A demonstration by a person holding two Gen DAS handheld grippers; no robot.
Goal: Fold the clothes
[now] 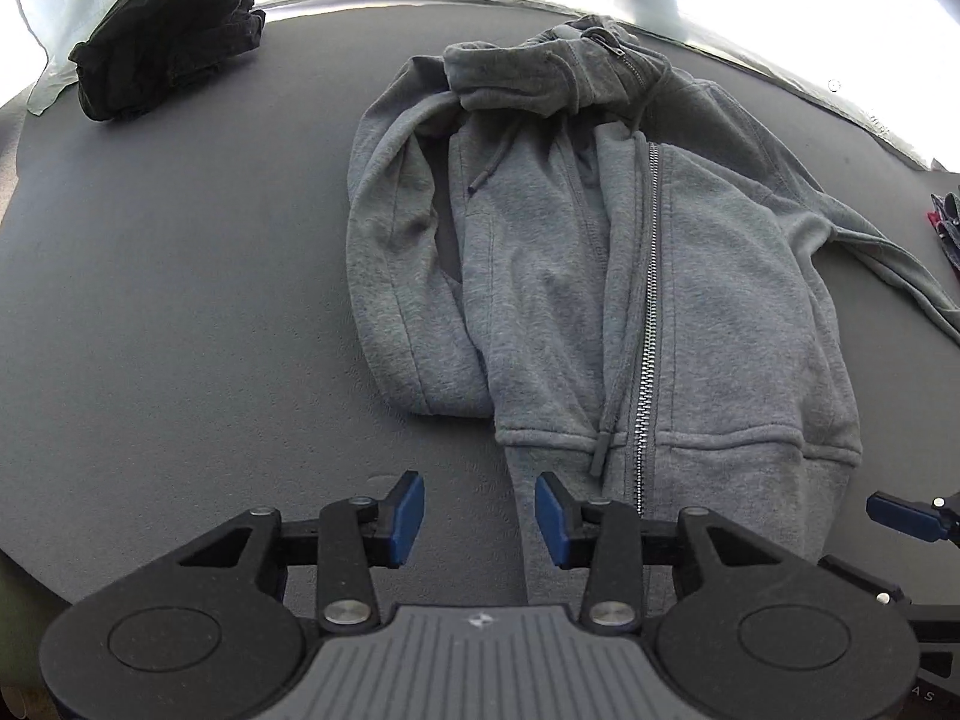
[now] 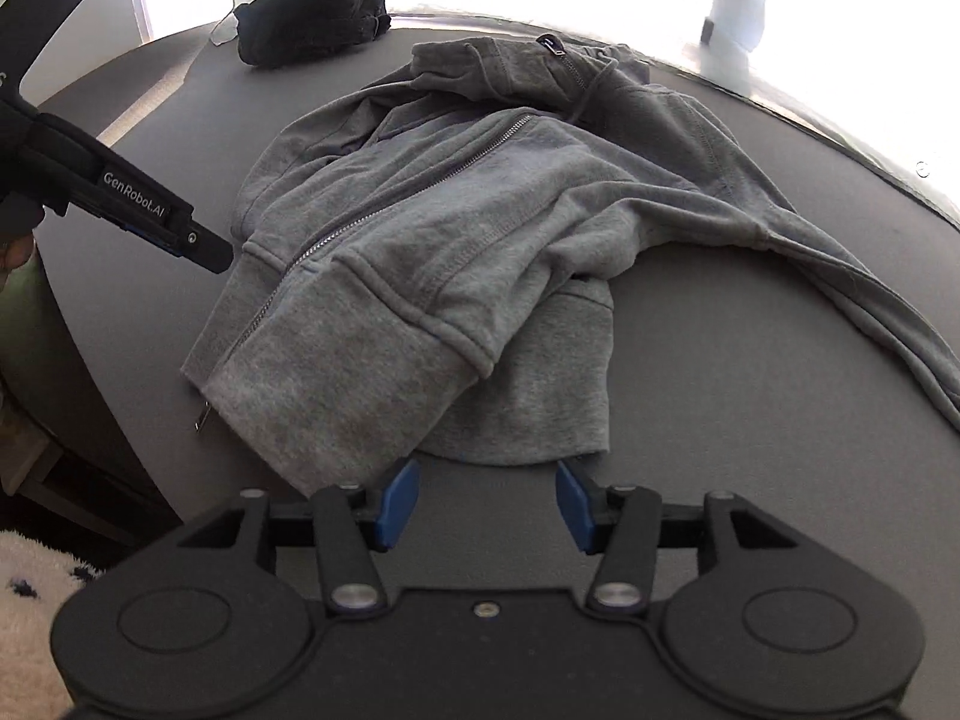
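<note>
On the tabletop [image 1: 180, 300] lies my grey hoodie [image 1: 600, 276], zipped, soft and limp; I judge its ribbed hem [image 2: 336, 384] the best hold. Left tongs [image 1: 480, 516] and right tongs [image 2: 486, 504] gape wide, empty, near that hem.

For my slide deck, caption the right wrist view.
Open right gripper faces a grey zip hoodie spread on a dark table.

Sleeve runs out of frame, window glare wipes the background

Right of the fingers, the grey zip-up fleece hoodie's [image 2: 456, 228] long sleeve [image 2: 870, 294] leaves the edge; far ahead, everything past the dark grey table [image 1: 180, 300] is blown out.
</note>
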